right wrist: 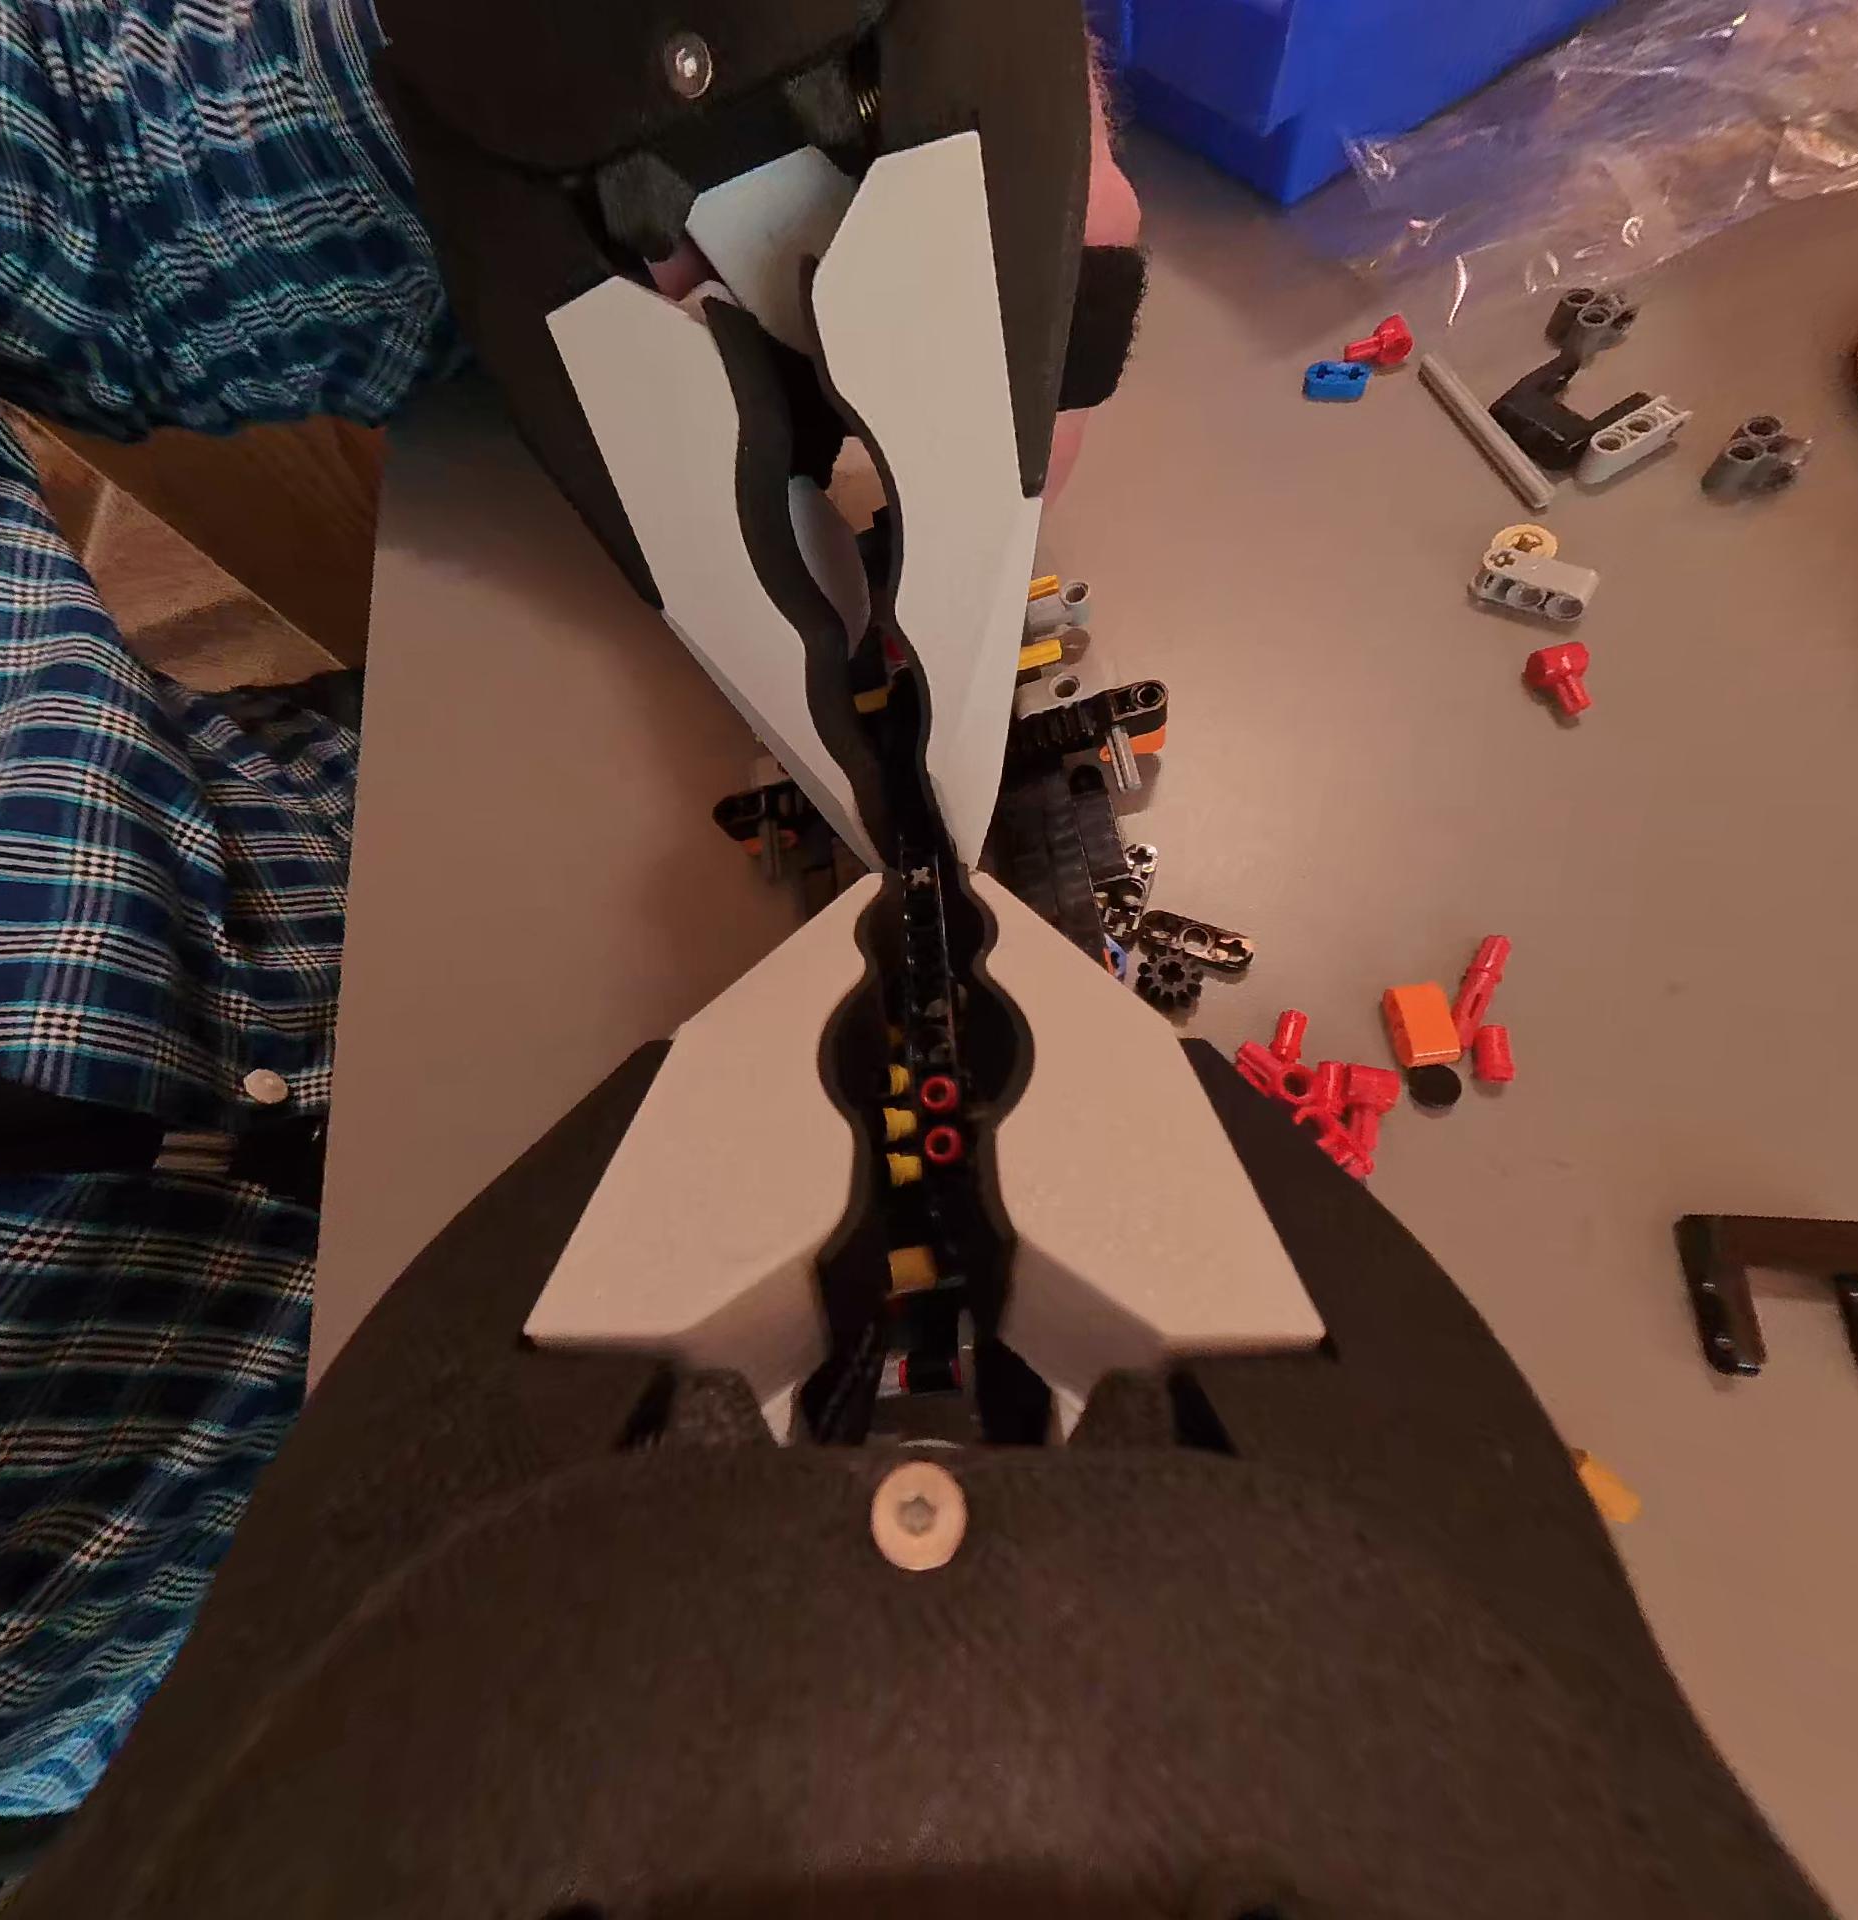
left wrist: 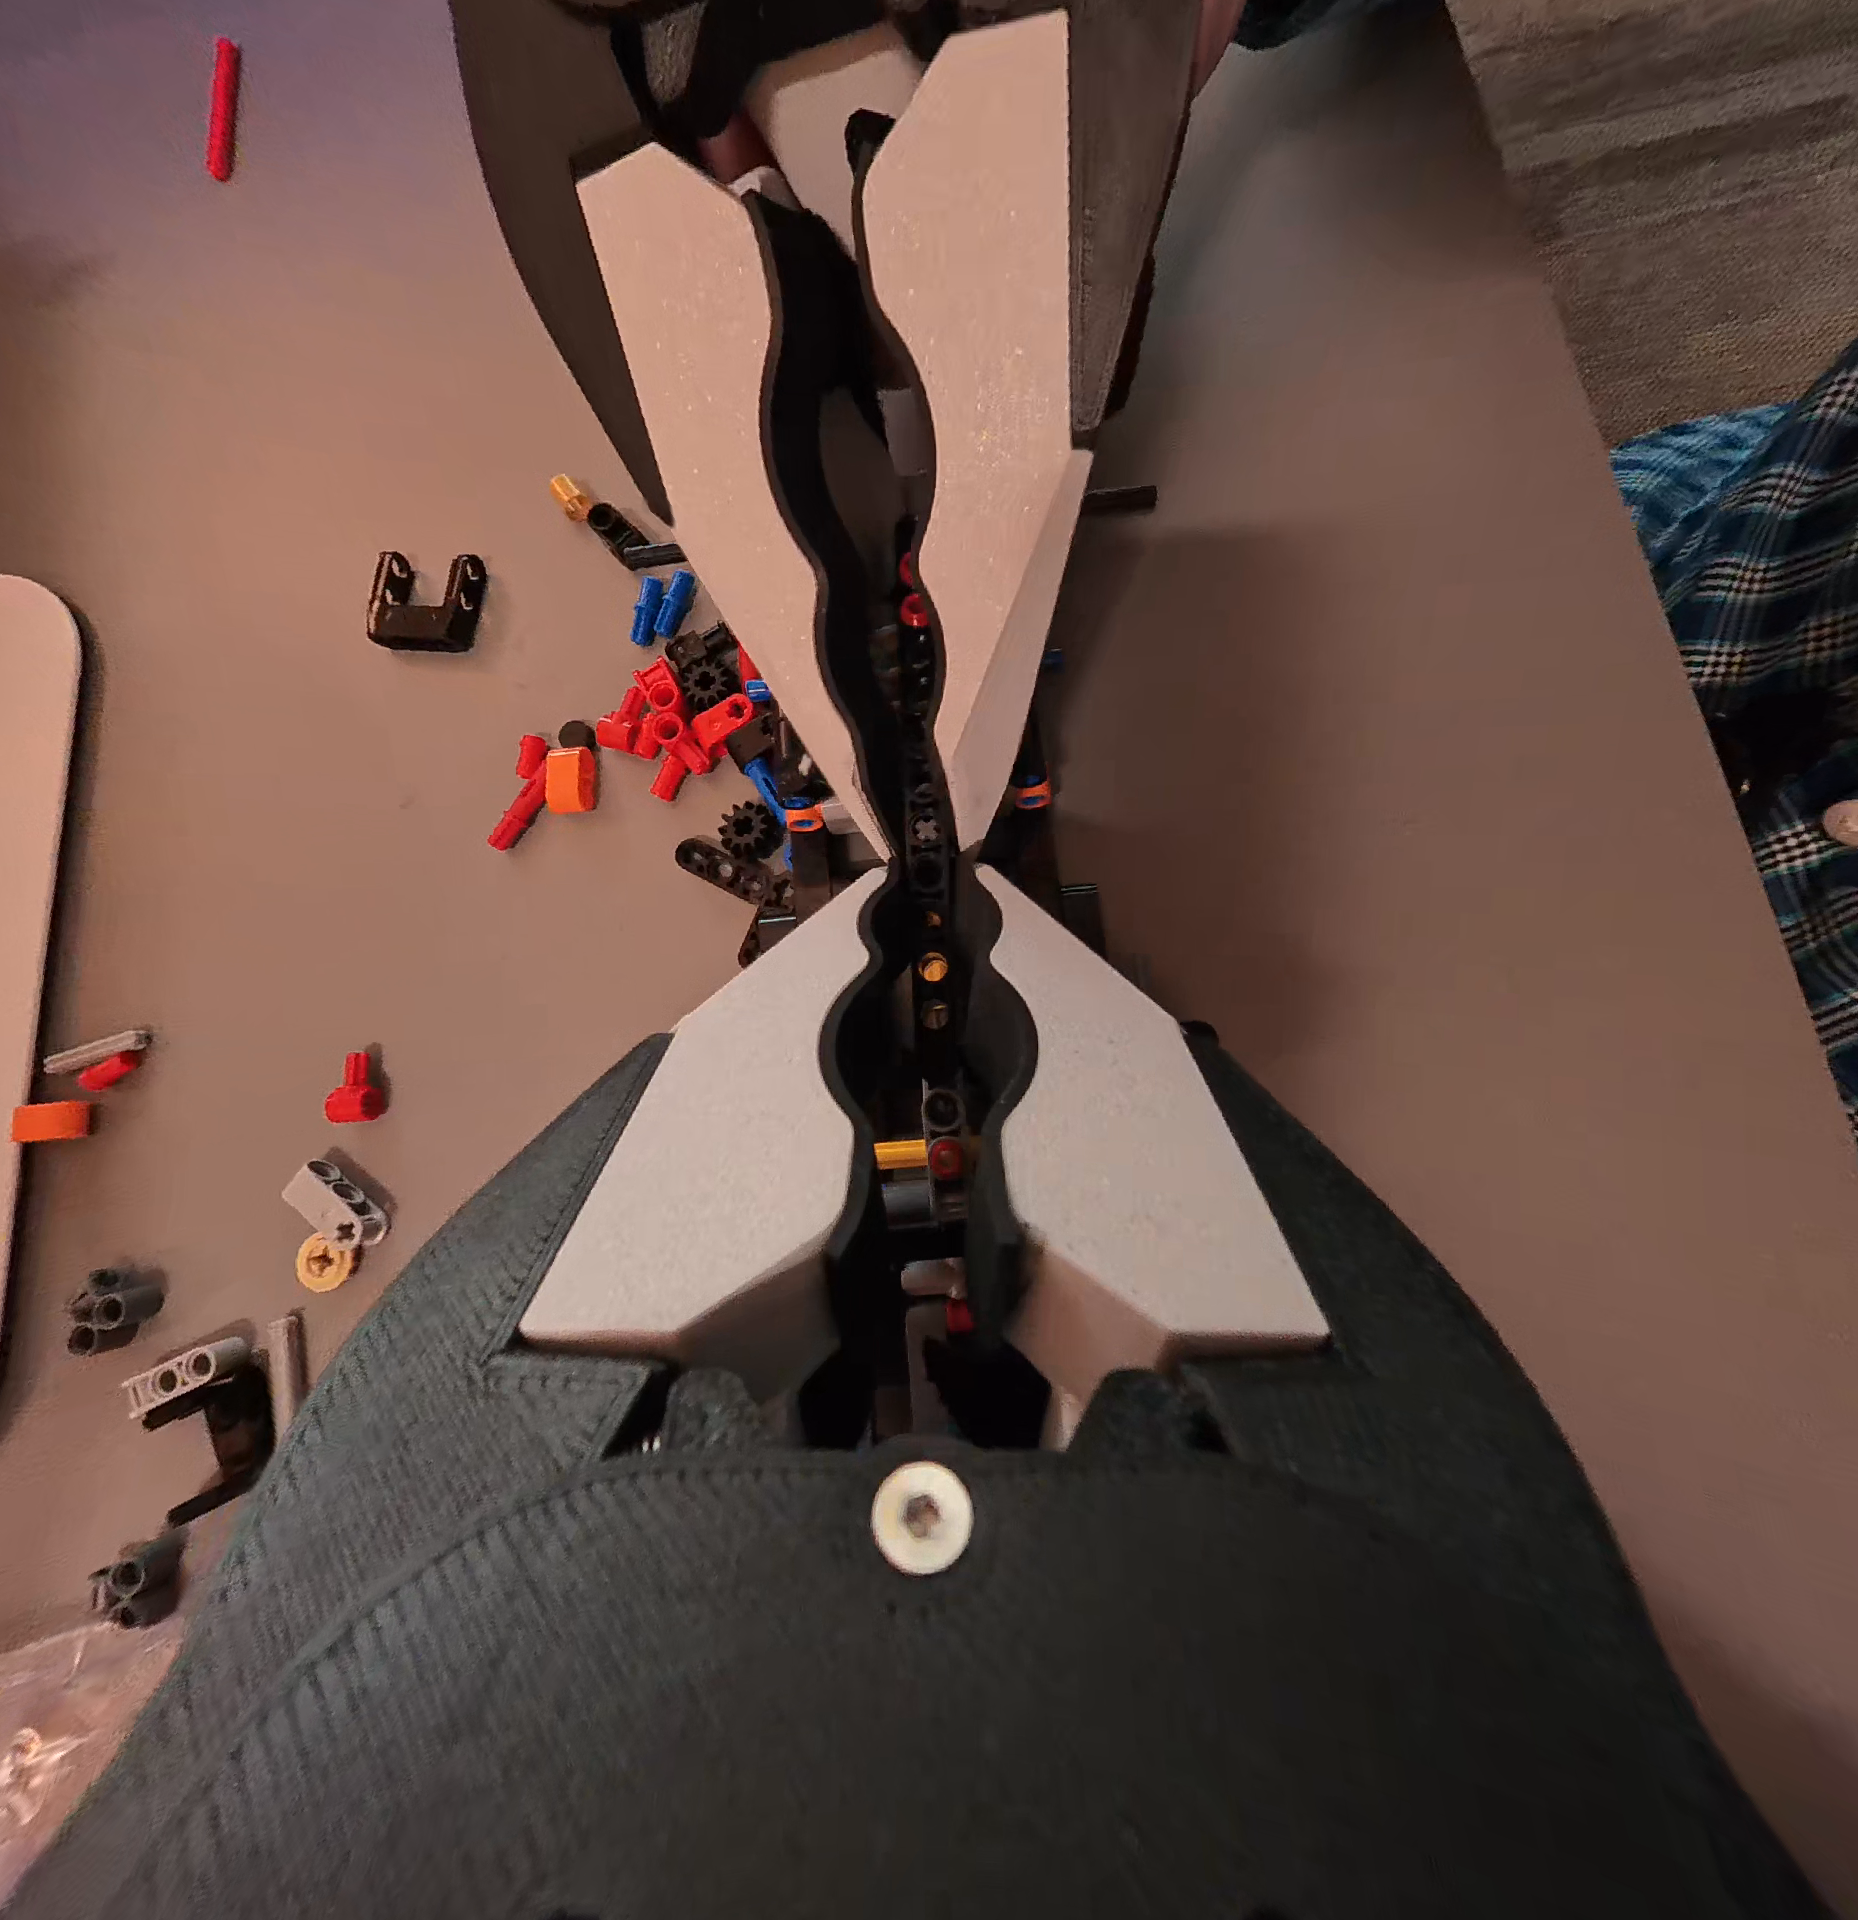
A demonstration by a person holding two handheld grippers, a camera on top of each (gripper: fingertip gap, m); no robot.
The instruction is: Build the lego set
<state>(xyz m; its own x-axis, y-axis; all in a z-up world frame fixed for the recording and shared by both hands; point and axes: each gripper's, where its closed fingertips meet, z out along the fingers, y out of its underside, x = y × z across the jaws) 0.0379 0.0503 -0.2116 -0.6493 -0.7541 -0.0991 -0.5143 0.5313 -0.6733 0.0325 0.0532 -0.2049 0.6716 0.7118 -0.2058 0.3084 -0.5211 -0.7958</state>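
Two grippers are brought tip to tip over the table (left wrist: 1320, 727), and a long black lego assembly (left wrist: 927, 883) is pinched between both pairs of fingers at once. In the left wrist view, the left gripper (left wrist: 930, 894) enters from 6 o'clock with its fingers drawn nearly together on the assembly's near end, where yellow and red pins are seen in the gap; the right gripper (left wrist: 920, 831) reaches down from 12 o'clock and is closed on the far end. The right wrist view shows the mirror arrangement: the right gripper (right wrist: 925, 894) from 6 o'clock, the left gripper (right wrist: 920, 842) from 12 o'clock, and the assembly (right wrist: 923, 935) running lengthwise between them. Such a double hold is judged to serve bracing: one end is steadied while the other is pressed or aligned, so a joint can be seated without the beam twisting. Whether the assembly is lifted clear of the table or rested on it cannot be told. Loose parts are left within reach, a cluster of red connectors (right wrist: 1320, 1101) at 3 o'clock of the right gripper, beside an orange piece (right wrist: 1418, 1023) and a black gear (right wrist: 1174, 977). A black U-shaped bracket (left wrist: 426, 603) lies at 10 o'clock in the left wrist view.
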